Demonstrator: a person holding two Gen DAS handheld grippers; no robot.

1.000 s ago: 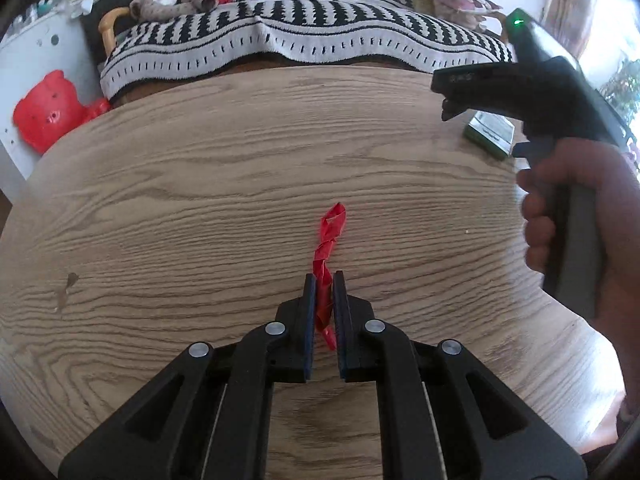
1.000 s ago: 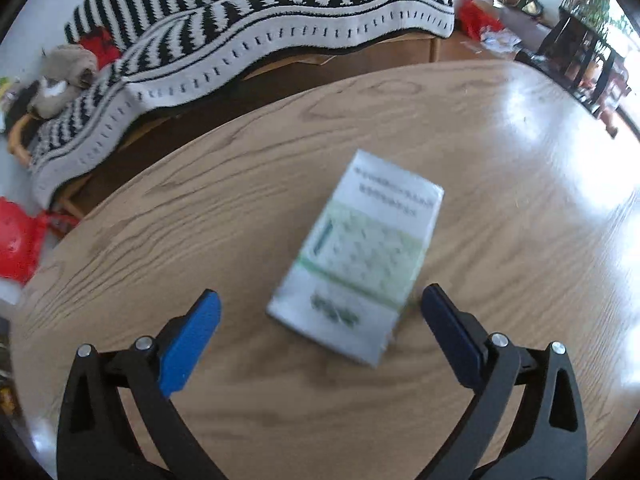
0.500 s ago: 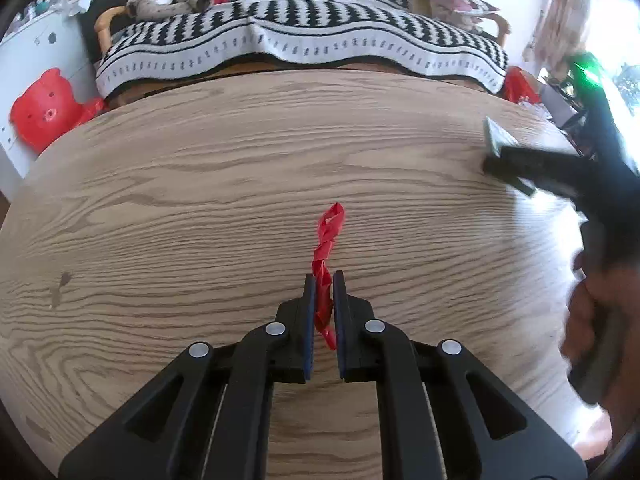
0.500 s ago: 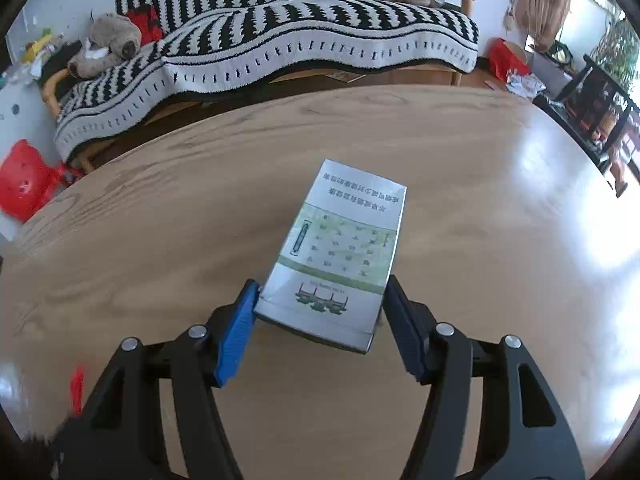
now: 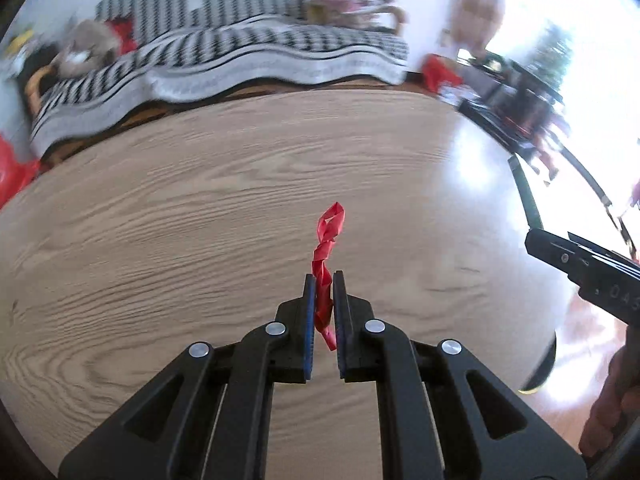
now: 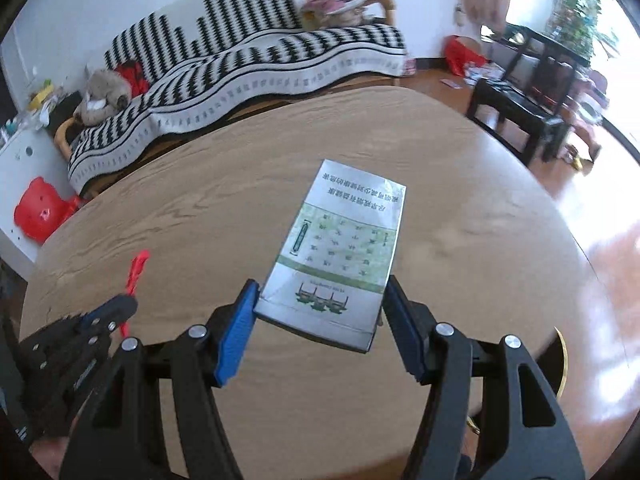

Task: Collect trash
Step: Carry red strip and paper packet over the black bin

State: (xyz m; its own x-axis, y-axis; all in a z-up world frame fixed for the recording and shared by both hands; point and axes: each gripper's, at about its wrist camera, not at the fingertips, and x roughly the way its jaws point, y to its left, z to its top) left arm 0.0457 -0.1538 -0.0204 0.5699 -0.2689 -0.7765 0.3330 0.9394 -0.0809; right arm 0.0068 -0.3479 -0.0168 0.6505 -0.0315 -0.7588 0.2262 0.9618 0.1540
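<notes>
- Trash is in both tools at once, so one trip to a bin would probably clear the table; no bin is clearly in view.
- The left gripper has its jaws nearly shut, the blue pads pinching the lower part of a twisted red wrapper.
- The wrapper's free end sticks forward and up past the fingertips, and it looks lifted off the wood. A thin, limp strip suits a narrow pinch low down, though it could slip out if the squeeze eases.
- The right gripper has its jaws about half open, each pad pressed against a side edge of a flat green-and-white box.
- The box is held by its near end and juts forward above the tabletop, likely because clamping across the width gives the firmest hold on a stiff, flat pack.
</notes>
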